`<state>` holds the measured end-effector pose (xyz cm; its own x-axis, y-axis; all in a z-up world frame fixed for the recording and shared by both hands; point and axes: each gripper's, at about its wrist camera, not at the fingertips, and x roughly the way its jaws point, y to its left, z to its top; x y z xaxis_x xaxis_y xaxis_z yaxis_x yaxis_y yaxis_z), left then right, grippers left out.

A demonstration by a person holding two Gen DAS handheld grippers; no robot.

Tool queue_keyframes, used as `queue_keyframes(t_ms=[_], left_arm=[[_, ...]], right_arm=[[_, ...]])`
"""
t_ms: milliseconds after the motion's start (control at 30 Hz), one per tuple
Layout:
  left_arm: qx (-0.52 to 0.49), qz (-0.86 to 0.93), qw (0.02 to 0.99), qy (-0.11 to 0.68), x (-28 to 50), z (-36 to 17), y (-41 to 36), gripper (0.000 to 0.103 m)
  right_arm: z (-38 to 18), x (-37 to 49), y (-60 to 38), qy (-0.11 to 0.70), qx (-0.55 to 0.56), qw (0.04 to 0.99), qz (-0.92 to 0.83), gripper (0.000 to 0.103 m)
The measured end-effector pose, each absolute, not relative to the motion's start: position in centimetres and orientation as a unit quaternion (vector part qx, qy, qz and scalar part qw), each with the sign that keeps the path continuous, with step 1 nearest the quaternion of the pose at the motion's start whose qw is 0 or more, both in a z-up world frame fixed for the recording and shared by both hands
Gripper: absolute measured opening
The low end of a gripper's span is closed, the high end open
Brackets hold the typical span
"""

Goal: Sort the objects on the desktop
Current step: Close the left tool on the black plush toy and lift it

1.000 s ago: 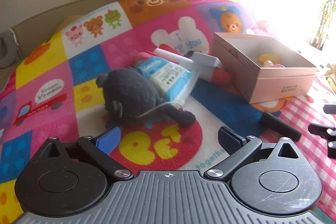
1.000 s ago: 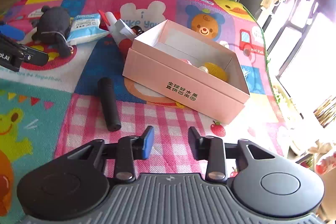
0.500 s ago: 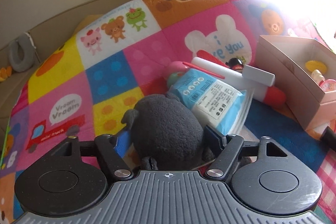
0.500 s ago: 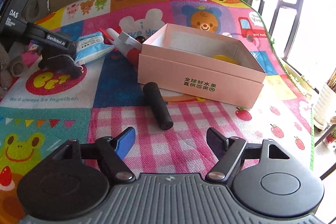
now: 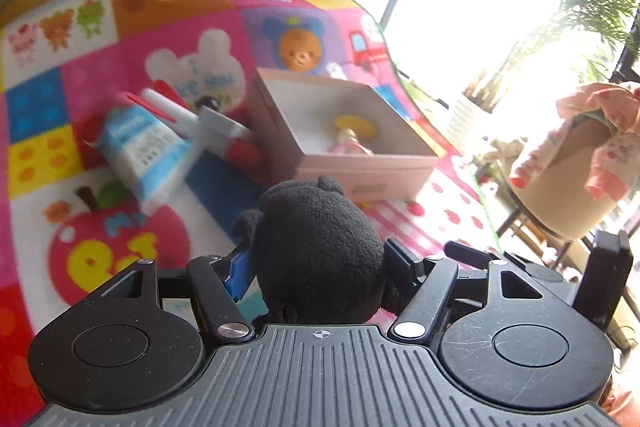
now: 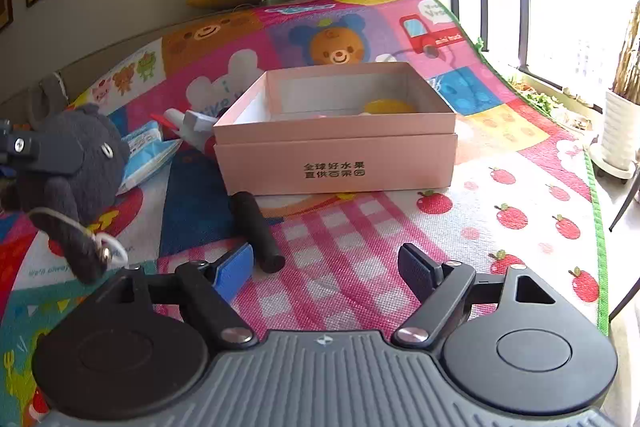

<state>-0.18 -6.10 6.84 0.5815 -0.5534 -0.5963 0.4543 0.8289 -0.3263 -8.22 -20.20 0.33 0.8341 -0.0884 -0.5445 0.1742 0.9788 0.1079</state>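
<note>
A cartoon-printed play mat (image 6: pixel 460 227) – "mini truck" near its far edge – carries an open pink cardboard box (image 6: pixel 340 163) with Chinese print. Left of the box, the left gripper (image 5: pixel 320 263) closes on a fuzzy dark plush toy (image 5: pixel 316 247). Before the box – a black cylinder (image 6: pixel 256 227); the right gripper (image 6: pixel 326 273) is opening, empty.

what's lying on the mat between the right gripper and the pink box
A black cylinder lies there on the mat, just ahead of the right gripper and short of the pink box; the right wrist view shows it.
</note>
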Motion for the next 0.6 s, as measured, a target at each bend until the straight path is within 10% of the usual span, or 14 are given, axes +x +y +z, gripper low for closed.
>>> queue_keyframes(t_ms=[300,600], left_arm=[[-0.065,-0.278,0.880,0.380,-1.0,3.0,-4.3,0.097],[-0.060,-0.168,0.922,0.345,-0.2,5.0,2.3,0.099]], right_arm=[[1.4,-9.6,-20.8,0.286,0.080,0.952,-0.072,0.080],[2.5,-7.9,-14.8,0.291,0.036,0.956,0.027,0.080]])
